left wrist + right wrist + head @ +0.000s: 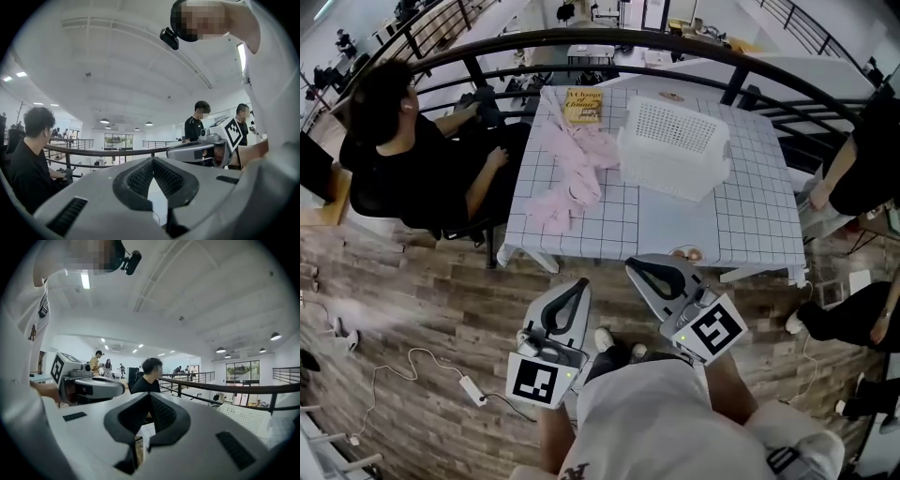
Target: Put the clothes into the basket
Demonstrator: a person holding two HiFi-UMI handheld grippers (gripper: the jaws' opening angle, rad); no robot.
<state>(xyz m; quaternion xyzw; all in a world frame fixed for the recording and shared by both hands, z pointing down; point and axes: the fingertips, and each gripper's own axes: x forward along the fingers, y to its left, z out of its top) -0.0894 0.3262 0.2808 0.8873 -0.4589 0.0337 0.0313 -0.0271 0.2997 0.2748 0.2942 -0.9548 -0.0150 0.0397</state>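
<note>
Pink clothes (pixel 572 169) lie crumpled on the left part of the checked table (pixel 675 230). A white perforated basket (pixel 675 150) stands upright to their right, and shows low at the right in the right gripper view (pixel 248 416). Both grippers are held close to my body over the wooden floor, short of the table's near edge. My left gripper (pixel 578 284) (pixel 153 161) is shut with nothing in it. My right gripper (pixel 639 265) (pixel 149 397) is also shut and holds nothing. Each gripper appears in the other's view: right (pixel 206 147), left (pixel 84 383).
A yellow book (pixel 583 105) lies at the table's far left corner. A seated person in black (pixel 403 159) is at the table's left side, another person (pixel 862 159) at the right. A dark railing (pixel 581 42) runs behind. A cable with an adapter (pixel 472 389) lies on the floor.
</note>
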